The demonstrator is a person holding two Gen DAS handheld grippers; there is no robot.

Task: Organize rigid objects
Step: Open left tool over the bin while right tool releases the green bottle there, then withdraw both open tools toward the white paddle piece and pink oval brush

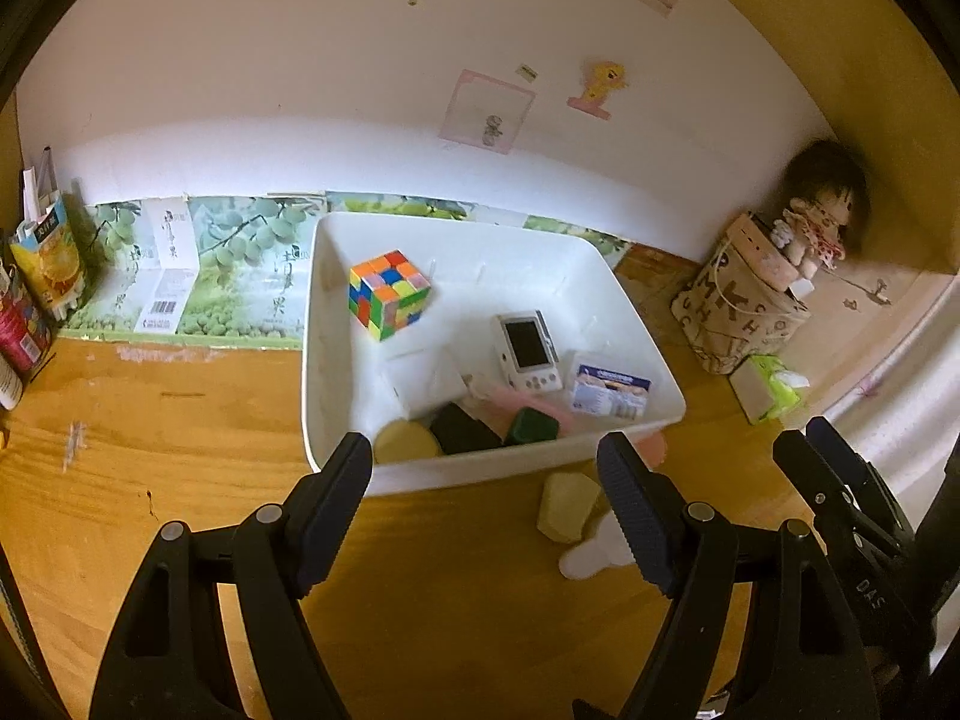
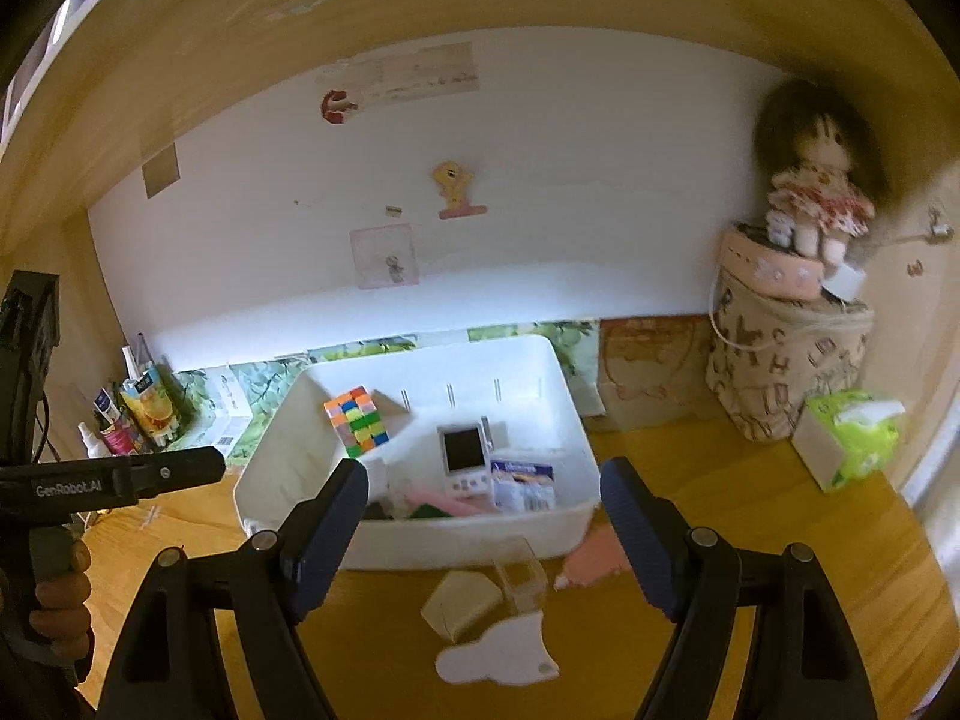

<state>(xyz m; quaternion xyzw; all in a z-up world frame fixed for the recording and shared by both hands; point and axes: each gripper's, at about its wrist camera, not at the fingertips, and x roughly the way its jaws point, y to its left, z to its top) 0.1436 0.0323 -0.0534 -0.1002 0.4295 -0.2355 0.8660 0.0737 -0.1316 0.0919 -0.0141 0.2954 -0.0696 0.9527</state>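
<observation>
A doll point(image 2: 816, 192) sits on a lettered fabric pouch point(image 2: 786, 372) in the right corner, a green tissue pack point(image 2: 846, 438) beside it; juice cartons point(image 1: 51, 258) crowd the left edge. On the wooden tabletop point(image 1: 180, 450), against a white wall, the white bin point(image 1: 492, 474) holds a Rubik's cube point(image 1: 389, 294) and small handheld console point(image 1: 528, 351); a cream block point(image 2: 462, 603), clear box point(image 2: 519, 582) and white cutout point(image 2: 498, 651) lie in front. The left gripper point(image 1: 486, 498) and right gripper point(image 2: 483, 534) both hover released, jaws wide, before the bin.
</observation>
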